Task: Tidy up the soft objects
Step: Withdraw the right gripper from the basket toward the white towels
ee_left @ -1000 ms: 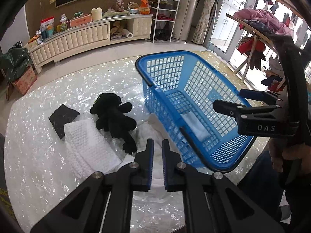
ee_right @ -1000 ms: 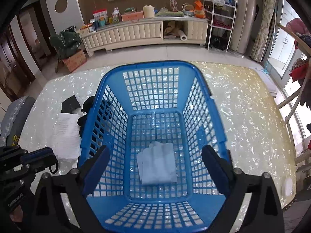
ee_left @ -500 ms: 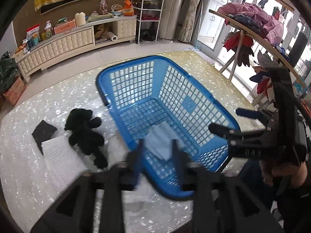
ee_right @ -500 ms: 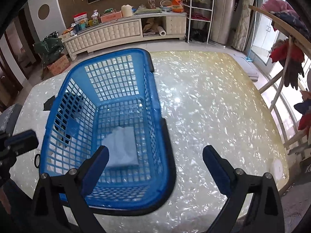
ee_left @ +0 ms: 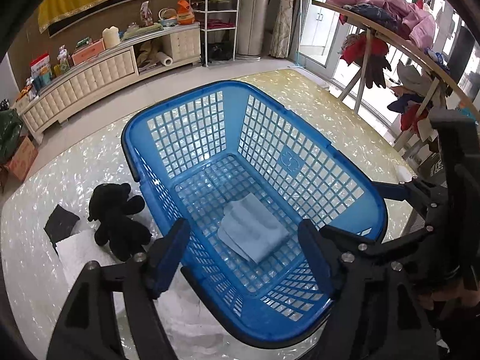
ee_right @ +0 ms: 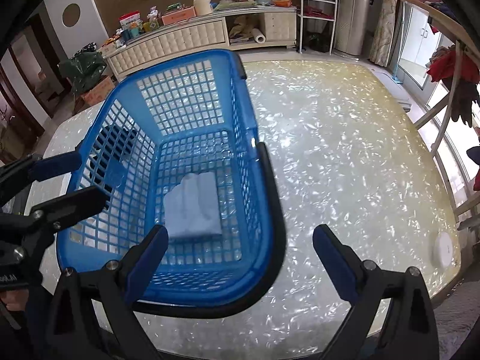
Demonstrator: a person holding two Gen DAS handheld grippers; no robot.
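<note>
Since a second ago the left gripper [ee_left: 244, 255] has swung from over the white cloths toward the blue laundry basket [ee_left: 300, 168], and its jaws, then nearly together, are now opening with nothing between them; the right gripper [ee_right: 240, 264] has drifted from over the basket's middle to its right-hand rim. That right gripper stands wide and empty, one finger over the basket's near corner, the other over the bare pearly tabletop [ee_right: 345, 150]. A folded pale blue cloth [ee_left: 253, 231] lies flat on the basket floor, toward the near end, so one soft thing is already put away. Outside, just beside the basket's left wall, a black plush toy [ee_left: 117, 220] lies on the table, its lower part on a white waffle-weave towel [ee_left: 81, 255]; a small black cloth [ee_left: 61, 223] lies next to these, and more crumpled white fabric [ee_left: 186, 324] sits by the basket's near-left corner, partly under the left gripper. These remain to be gathered, probably the toy or the white fabric next. The main risk is the basket itself: it is light and unheld, so a finger catching its rim or black handle [ee_right: 270, 210] on the way across could shove or tip it. The toy overlapping the towel could also drag it along, and loose white fabric may slip from a shallow pinch or unfold over the rim.
</note>
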